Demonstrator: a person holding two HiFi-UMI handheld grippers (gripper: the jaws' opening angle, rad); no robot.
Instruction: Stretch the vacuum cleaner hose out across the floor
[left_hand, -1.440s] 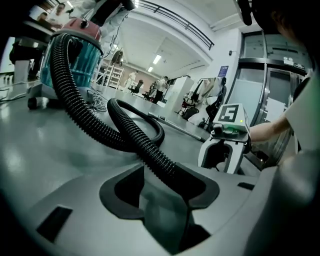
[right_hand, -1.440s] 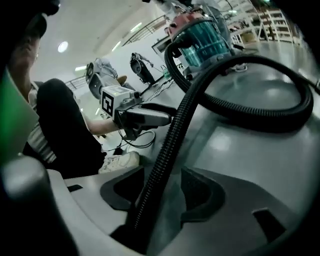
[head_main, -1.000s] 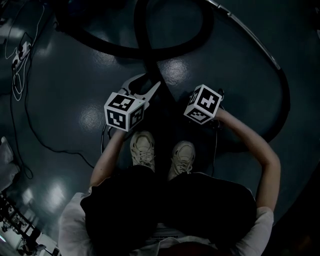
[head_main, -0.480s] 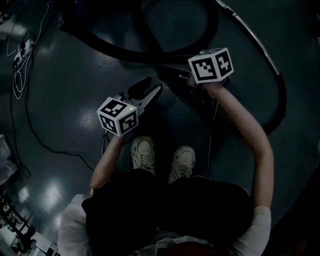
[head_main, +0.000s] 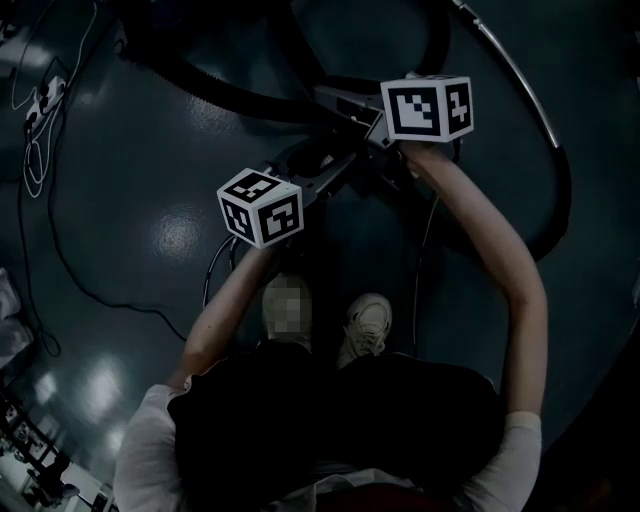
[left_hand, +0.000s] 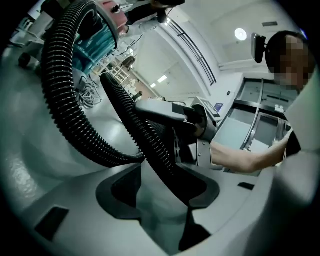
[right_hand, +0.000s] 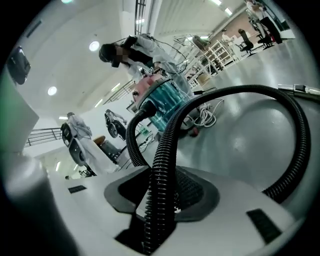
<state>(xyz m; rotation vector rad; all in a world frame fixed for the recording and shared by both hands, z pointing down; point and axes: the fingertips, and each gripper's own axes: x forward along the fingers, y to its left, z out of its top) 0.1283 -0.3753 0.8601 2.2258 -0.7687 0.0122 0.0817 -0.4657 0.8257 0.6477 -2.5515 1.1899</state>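
The left gripper (left_hand: 165, 190) is pinching the hose (left_hand: 142, 132), which is slanting up and left from its jaws before looping back. The right gripper (right_hand: 160, 205) has just been closing and is clamping the hose further along, where it is running straight ahead towards the vacuum (right_hand: 162, 102), above the floor (head_main: 180, 230)

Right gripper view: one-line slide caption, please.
Right gripper, jaws just closed on the ribbed black hose looping over the floor, teal vacuum cleaner behind.
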